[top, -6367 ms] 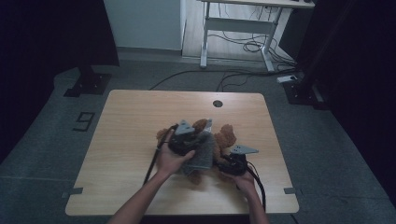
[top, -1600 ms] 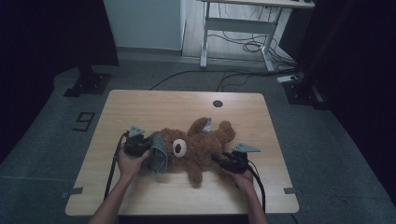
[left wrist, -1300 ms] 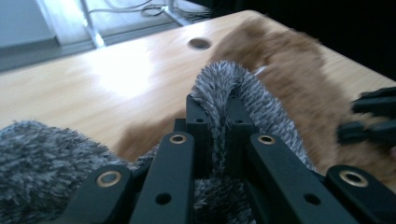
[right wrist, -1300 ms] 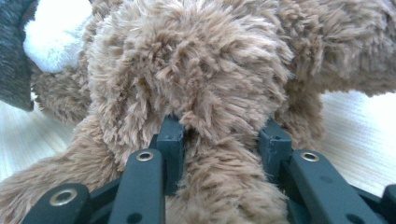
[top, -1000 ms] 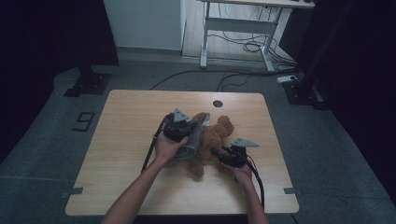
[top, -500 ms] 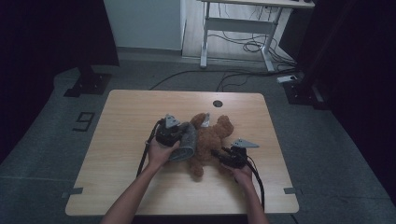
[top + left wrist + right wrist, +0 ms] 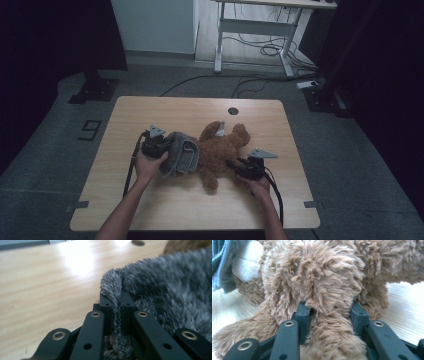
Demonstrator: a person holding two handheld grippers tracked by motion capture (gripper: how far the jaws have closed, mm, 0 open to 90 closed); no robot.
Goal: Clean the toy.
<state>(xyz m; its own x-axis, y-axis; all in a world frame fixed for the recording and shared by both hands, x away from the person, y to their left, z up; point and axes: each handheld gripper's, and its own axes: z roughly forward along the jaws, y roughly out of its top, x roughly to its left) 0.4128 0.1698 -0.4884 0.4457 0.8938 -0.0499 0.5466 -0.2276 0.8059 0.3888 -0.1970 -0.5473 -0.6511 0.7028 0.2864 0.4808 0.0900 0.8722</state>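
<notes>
A brown teddy bear lies on the wooden table. A grey fuzzy garment covers its head end at the left. My left gripper is shut on the edge of that grey garment, which runs pinched between the two pads. At the bear's right side my right gripper is shut on a brown furry limb; the jaws squeeze the fur from both sides. The bear's white muzzle shows at the upper left of the right gripper view, beside the grey garment.
A round cable hole sits near the table's far edge. Beyond the table stands a white desk frame with cables on the floor. A cable trails from the left gripper, another from the right.
The left hand has carried the grey garment leftward and down, off the bear's body to its head end. The right gripper has stayed on the limb.
</notes>
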